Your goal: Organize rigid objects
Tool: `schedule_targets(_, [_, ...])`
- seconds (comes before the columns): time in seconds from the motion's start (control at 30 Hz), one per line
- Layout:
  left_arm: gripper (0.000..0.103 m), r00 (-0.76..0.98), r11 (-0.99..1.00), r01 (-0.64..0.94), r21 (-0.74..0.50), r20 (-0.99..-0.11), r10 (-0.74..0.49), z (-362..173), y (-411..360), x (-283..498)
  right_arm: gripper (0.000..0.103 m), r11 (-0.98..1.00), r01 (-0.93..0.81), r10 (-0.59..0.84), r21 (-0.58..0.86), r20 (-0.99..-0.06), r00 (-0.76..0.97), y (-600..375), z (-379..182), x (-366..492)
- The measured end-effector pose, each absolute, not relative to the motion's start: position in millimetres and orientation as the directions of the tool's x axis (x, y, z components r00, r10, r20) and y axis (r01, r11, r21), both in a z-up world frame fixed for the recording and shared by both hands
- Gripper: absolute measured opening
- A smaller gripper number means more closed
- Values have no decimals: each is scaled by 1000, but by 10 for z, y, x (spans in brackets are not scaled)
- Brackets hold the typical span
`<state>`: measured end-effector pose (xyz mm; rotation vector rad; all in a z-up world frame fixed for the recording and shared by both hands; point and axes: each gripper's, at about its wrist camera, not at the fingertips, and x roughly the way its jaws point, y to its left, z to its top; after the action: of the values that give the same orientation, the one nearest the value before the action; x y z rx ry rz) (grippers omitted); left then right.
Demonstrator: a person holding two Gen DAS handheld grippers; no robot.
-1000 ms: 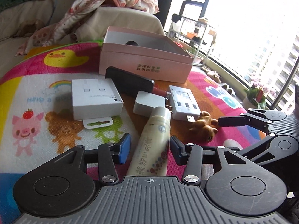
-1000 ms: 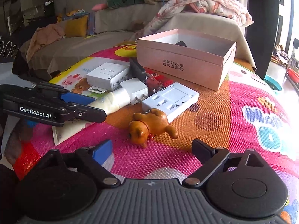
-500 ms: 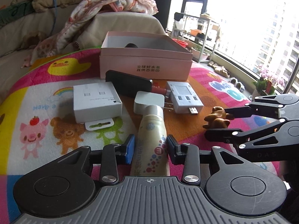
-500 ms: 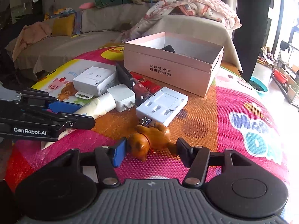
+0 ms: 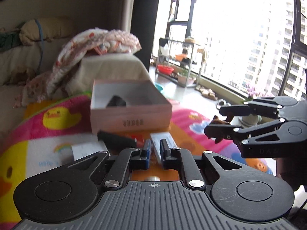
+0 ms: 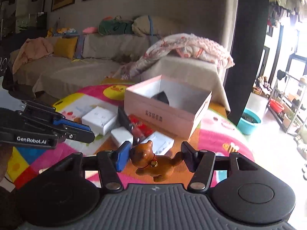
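My right gripper (image 6: 155, 158) is shut on a brown dog figurine (image 6: 151, 163) and holds it off the mat. In the left wrist view the same gripper (image 5: 220, 120) hangs at the right with the figurine (image 5: 220, 122) between its fingers. My left gripper (image 5: 154, 153) is shut, with only a thin slit between its pads and nothing visibly held. It also shows at the left in the right wrist view (image 6: 86, 132). The cream tube is not clearly in view; a small pale round shape (image 5: 152, 178) shows low behind the fingers. The open pink box (image 5: 130, 118) (image 6: 163, 115) stands ahead.
On the colourful mat (image 6: 216, 138) lie a white box (image 6: 99, 122), a white charger (image 6: 121, 134), a black phone (image 6: 124, 118) and a white power strip (image 6: 159, 143). A dark thing (image 5: 116, 102) sits in the pink box. A covered sofa with a blanket (image 6: 188, 49) stands behind.
Both grippers rose off the mat. The right one closed on the dog figurine and lifted it. The left one closed from around the tube to shut, and the tube dropped out of sight.
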<state>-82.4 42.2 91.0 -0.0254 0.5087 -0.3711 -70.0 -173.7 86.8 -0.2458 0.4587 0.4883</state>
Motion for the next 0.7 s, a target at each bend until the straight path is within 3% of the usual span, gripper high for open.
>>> schedule_targets(0.17, [14,793,921,342,-187,-469,-390,973,572,-770,58,876,-473,384,-97,-453,805,-1749,989,-566])
schedule_targets(0.47, [17,675,934,319,-162,-653,-344,308,481,-1042,57,886,-457,324,-73,-607,726,-1771,273,-516])
schedule_targets(0.53, [33,674,935,320,-149,-658,-336,234,411,-1035,57,891,-447,305,-80,-623,720,-1758,153,-508])
schedule_targets(0.7, [37,652,936,328,-131,-686,-325,108,224,-934,58,881,-457,295,-121,-615,731,-1738,42,-592])
